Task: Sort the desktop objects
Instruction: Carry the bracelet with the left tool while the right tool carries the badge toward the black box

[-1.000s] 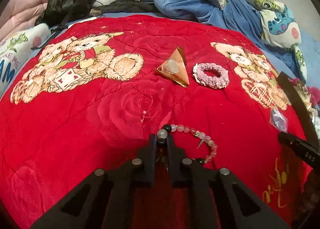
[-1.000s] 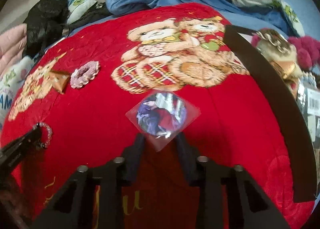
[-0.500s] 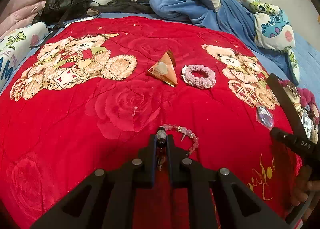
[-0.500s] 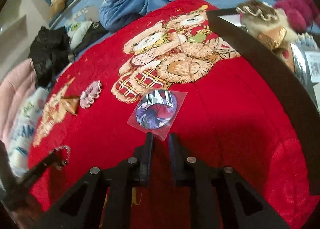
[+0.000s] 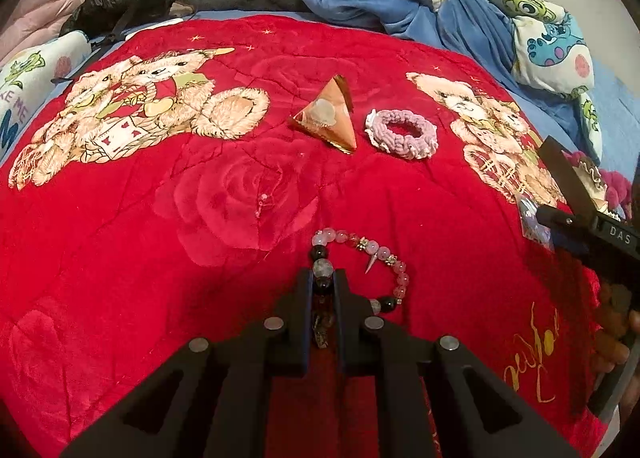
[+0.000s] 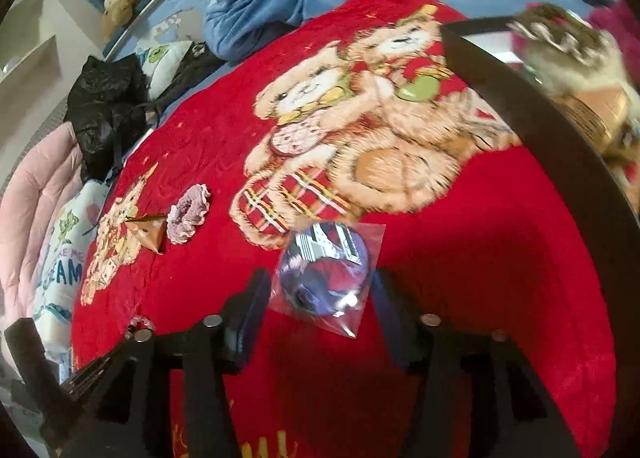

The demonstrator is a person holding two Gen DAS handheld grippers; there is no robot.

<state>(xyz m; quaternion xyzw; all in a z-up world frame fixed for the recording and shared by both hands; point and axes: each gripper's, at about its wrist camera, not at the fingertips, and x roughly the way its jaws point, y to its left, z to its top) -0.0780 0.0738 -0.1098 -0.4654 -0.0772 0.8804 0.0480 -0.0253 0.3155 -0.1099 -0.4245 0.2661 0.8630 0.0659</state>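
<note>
half bracelet (image 5: 362, 258) hidden, badge (image 6: 326, 270) blurred

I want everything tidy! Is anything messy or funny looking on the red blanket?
Nothing looks broken or spilled. The bead bracelet is pinched in the left gripper. The bagged badge sits between the open right gripper's fingers. The pyramid packet and scrunchie lie side by side.

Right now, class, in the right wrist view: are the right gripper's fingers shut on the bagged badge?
No: the right gripper stands open, its fingers apart on either side of the bagged badge.
</note>
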